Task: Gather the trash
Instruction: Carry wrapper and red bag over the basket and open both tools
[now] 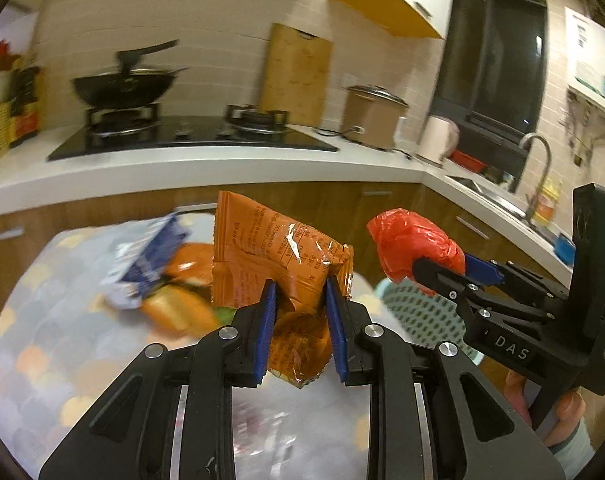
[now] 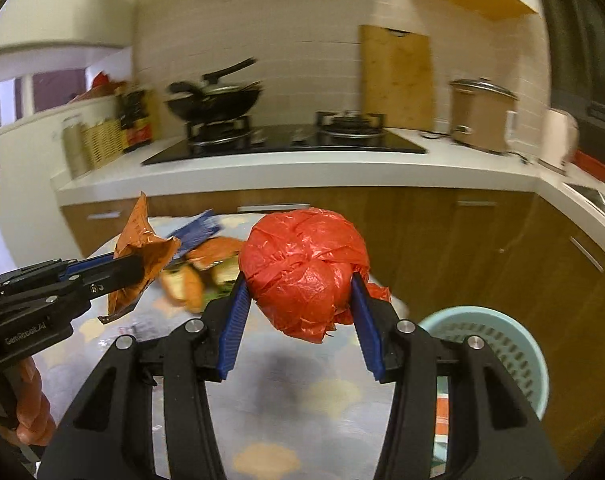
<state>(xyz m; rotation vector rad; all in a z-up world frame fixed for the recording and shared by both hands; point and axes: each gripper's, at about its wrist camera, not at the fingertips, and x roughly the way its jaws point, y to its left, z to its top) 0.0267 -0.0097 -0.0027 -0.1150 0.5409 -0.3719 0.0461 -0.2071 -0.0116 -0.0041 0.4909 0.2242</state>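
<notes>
A crumpled orange snack wrapper point(image 1: 270, 248) is lifted above the table, and my left gripper point(image 1: 301, 282) is shut on its lower part. My right gripper point(image 2: 298, 280) is shut on a balled red plastic bag point(image 2: 302, 256), its blue pads pressing both sides. In the left wrist view the red bag point(image 1: 410, 248) and right gripper point(image 1: 426, 268) hang to the right, over a teal perforated basket point(image 1: 418, 316). The right wrist view has the orange wrapper point(image 2: 142, 240) in the left gripper point(image 2: 138, 268) at the left, and the basket point(image 2: 514, 344) low on the right.
More trash lies on the patterned tablecloth point(image 1: 54, 300): a blue wrapper point(image 1: 150, 260) and orange packets point(image 1: 178, 308). Behind runs a white counter point(image 1: 206, 168) with a wok point(image 1: 122, 88) on the stove, a cutting board point(image 1: 296, 76) and a cooker point(image 1: 372, 116).
</notes>
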